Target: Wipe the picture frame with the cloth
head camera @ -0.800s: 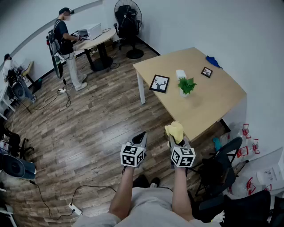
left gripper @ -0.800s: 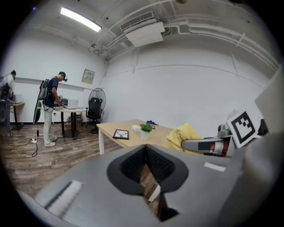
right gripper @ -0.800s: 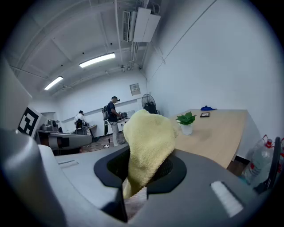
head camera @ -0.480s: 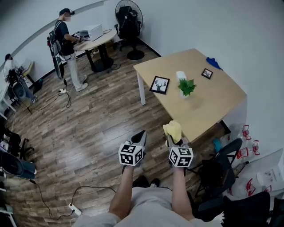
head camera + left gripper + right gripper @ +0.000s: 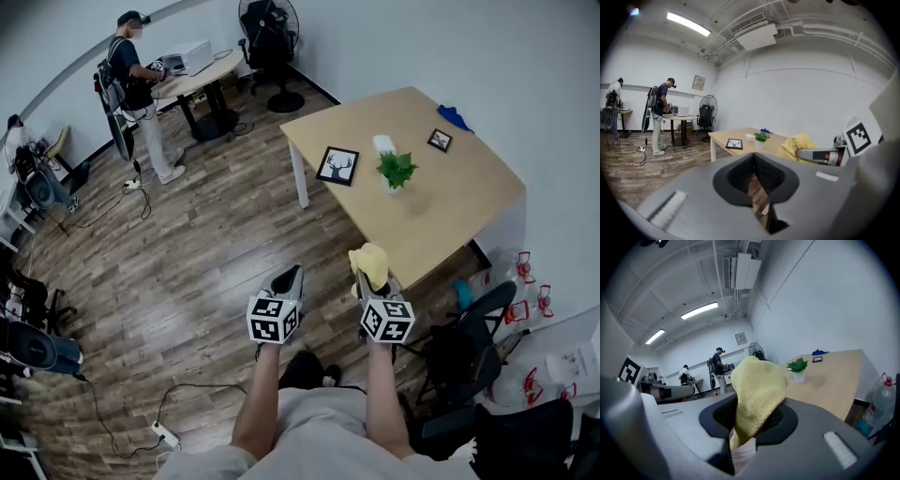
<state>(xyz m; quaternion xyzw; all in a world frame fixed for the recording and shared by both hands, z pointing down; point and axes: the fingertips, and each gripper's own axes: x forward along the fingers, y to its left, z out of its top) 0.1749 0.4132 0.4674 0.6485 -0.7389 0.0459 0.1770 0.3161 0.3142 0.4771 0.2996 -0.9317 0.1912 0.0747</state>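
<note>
A black picture frame (image 5: 337, 166) with a deer print lies near the left corner of the wooden table (image 5: 450, 211); it also shows in the left gripper view as the same frame (image 5: 734, 144). A smaller frame (image 5: 440, 141) rests further back, seen again as the small frame (image 5: 817, 359). My right gripper (image 5: 372, 278) is shut on a yellow cloth (image 5: 370, 263), which bulges out of the jaws as the cloth (image 5: 756, 392). My left gripper (image 5: 287, 281) is shut and holds nothing. Both hover over the floor, short of the table's near edge.
A potted plant (image 5: 396, 172) and a white box (image 5: 382, 145) stand mid-table, and a blue cloth (image 5: 455, 117) lies at the far corner. A dark office chair (image 5: 469, 347) sits at my right. A person (image 5: 136, 89) stands at a round desk (image 5: 202, 80) beside a fan (image 5: 269, 28).
Both grippers and the view have shifted slightly toward the table. The cloth stays held in the right gripper.
</note>
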